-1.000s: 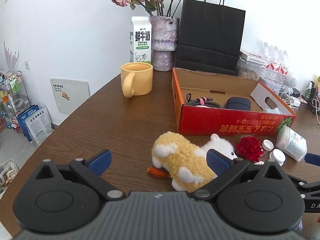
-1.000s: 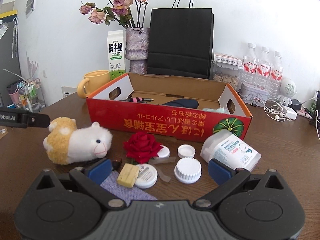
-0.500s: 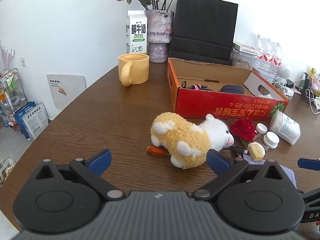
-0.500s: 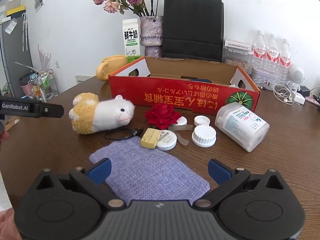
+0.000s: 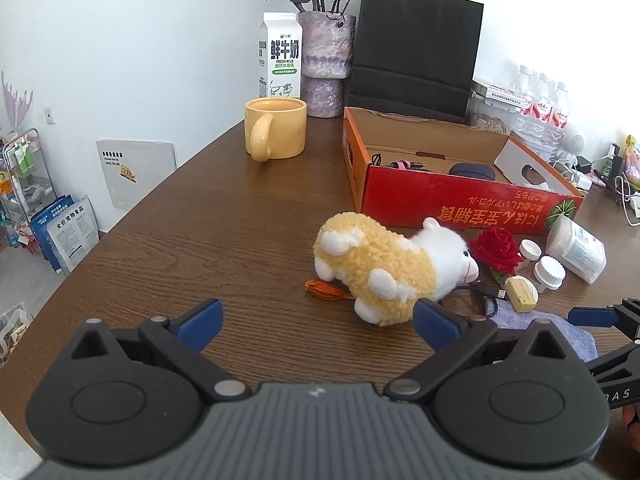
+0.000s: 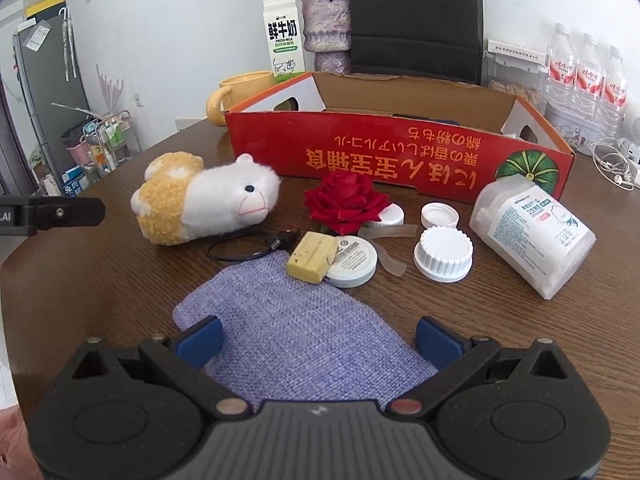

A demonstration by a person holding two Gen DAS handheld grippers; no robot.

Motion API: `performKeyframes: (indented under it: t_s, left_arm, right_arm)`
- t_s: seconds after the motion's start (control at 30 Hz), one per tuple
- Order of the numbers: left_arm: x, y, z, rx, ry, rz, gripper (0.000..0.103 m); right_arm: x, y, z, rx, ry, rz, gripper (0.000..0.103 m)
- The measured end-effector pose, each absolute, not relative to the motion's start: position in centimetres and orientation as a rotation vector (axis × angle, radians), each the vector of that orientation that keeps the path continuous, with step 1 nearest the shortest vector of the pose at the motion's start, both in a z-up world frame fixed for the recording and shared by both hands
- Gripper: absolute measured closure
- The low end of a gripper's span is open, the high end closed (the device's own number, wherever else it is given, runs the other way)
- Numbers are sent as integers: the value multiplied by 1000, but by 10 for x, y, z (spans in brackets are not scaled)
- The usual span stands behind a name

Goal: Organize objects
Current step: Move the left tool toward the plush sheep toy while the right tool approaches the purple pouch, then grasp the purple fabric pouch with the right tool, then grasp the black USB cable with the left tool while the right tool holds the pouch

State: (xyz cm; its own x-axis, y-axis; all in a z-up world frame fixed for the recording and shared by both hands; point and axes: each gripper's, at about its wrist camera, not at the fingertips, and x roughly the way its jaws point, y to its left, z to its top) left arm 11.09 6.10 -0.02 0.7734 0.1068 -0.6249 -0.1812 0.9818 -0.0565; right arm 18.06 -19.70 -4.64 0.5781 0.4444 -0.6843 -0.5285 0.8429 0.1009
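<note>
You are early in the sort: inside the red cardboard box (image 5: 460, 200), at the centre right of the left wrist view, you have only a coiled cable (image 5: 394, 163) and a dark case (image 5: 472, 170), and most of the clutter lies on the table in front of it. Your left gripper (image 5: 316, 318) has its fingers spread wide and empty, low in the frame just short of the plush sheep (image 5: 384, 266), which lies on its side. Your right gripper (image 6: 318, 336) is likewise spread and holding nothing, hanging over the purple cloth (image 6: 296, 332) at the bottom centre of its view. Left to move, by my judgement: the sheep, the red rose (image 6: 346, 202), the yellow soap block (image 6: 312, 256), the round tin (image 6: 352, 262), the loose white caps (image 6: 443, 254), the tipped white jar (image 6: 532, 236), the thin black cord (image 6: 248, 246) and the cloth.
</note>
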Motion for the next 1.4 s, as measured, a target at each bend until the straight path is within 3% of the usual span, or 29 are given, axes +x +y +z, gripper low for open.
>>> performKeyframes:
  t_s: [0.13,0.27,0.47,0.53,0.67,0.73,0.8,1.0,1.4]
  left_arm:
    - [113,60,-1,-114,670,152,0]
    - [114,58,-2,-110,676,148,0]
    - [113,56,-2,-105,675,144,0]
    - [113,56,-1,-105,673,144,0]
    - [112,54,0,-103,672,143,0]
    - [112,52,0,-101,672,140,0]
    - [111,51,0,-100,672,137,0]
    - [110,49,0,-97,672,133,0]
    - [113,21,-5,-66,685,44,0]
  right_arm:
    - [175,-192,-48,-161,754,576,0]
    - [169,-191,-47,-178,740,576,8]
    - [160,-195,-42,-167,725,580,39]
    - [157,-199,-41,-153,724,585,56]
    - [149,-207,-36,-117,707,585,64]
    - [145,-211,-32,-93,691,591,78]
    - [141,-215,-26,-72,672,596,86]
    - [132,-227,-8,-33,598,607,96]
    - [141,-263,5,98,500,518,96]
